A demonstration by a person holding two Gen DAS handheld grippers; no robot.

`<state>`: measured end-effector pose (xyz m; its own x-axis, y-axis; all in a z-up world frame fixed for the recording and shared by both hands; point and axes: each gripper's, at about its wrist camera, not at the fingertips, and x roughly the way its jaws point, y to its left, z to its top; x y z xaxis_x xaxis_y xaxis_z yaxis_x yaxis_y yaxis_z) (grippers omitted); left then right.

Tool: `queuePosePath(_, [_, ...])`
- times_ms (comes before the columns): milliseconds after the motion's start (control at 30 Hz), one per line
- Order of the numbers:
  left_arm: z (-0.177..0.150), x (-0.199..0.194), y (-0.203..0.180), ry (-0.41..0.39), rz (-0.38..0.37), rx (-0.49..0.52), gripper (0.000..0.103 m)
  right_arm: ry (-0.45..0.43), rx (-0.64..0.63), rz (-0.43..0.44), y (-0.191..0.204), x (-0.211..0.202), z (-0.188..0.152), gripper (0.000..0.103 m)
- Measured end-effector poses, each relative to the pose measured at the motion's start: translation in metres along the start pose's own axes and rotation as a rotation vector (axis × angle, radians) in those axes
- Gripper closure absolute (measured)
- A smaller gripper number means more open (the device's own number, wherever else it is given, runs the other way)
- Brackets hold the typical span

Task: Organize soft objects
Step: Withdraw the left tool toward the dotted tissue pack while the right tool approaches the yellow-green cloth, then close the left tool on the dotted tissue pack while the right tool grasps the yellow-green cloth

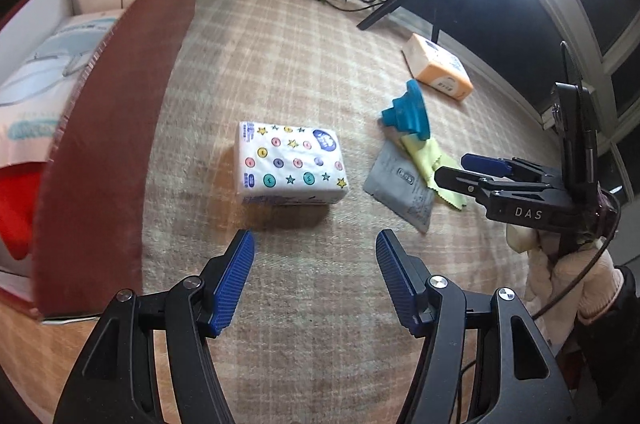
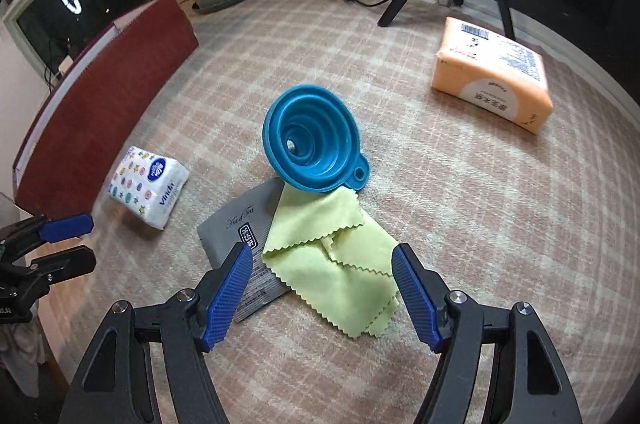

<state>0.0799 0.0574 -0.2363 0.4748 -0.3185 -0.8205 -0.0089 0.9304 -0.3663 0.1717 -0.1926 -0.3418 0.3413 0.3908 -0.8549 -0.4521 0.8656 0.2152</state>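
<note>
1. Tissue pack (image 1: 291, 163) with coloured dots lies on the checked cloth (image 1: 304, 56), beside the red box (image 1: 116, 128).
2. My left claw (image 1: 315, 278) hangs above it, wide, holding nothing.
3. My right claw (image 2: 322, 288) is wide over the green cloth (image 2: 336, 256).

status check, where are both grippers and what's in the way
Left gripper open, short of tissue pack. Right gripper open over green cloth. Funnel sits on the cloth's edge.

Funnel (image 2: 314, 140) on cloth (image 2: 340, 264), cloth overlapping sachet (image 2: 240, 236), tissue pack (image 2: 148, 190) beside box (image 2: 100, 112)
</note>
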Motion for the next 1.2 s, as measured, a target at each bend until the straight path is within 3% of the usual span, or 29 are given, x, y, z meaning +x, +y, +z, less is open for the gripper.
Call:
queuePosePath(333, [0.008,0.024,0.008,0.01,-0.001,-0.046,0.04,0.022,0.005,-0.046,-0.018,0.017,0.006,0.035])
queuePosePath(800, [0.044,0.05,0.001,-0.014,-0.003,-0.082,0.04,0.026,0.027,-0.115,-0.048,0.018,0.006,0.035])
queuePosePath(1100, [0.059,0.059,-0.007,-0.023,0.029,-0.062,0.04,-0.023,0.019,-0.003,-0.033,0.005,0.009,0.035])
queuePosePath(1200, [0.058,0.062,-0.009,-0.023,0.05,-0.048,0.04,-0.015,-0.011,-0.02,-0.025,0.014,0.015,0.035])
